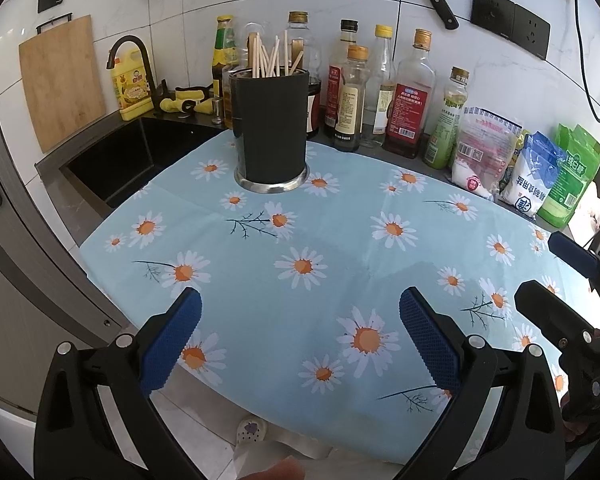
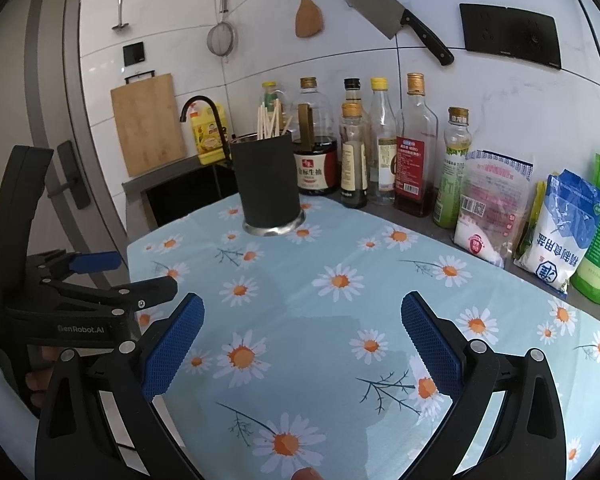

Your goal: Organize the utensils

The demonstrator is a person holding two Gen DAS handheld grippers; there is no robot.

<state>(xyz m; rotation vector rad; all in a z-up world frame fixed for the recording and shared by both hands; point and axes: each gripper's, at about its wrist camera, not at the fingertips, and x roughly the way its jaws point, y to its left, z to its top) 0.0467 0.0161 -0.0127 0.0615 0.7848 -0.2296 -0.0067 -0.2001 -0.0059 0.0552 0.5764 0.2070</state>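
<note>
From my left wrist camera, the left gripper hangs above the near part of the daisy-print cloth, its blue-padded fingers spread wide with nothing between them. The dark utensil holder stands upright at the far edge of the cloth, on a shiny metal base, with pale chopsticks sticking up out of it. Behind it I see a row of bottles along the wall, and bags of seasoning to the right. A black sink sits left of the holder. The right gripper shows at the right edge, also spread apart and holding nothing.

From my right wrist camera, the right gripper is over the same cloth, fingers set wide and empty. The holder with its chopsticks is well ahead, at the cloth's far left corner. The left gripper shows side-on at the left edge, its fingers apart. A cleaver hangs on the tiled wall above the bottles.
</note>
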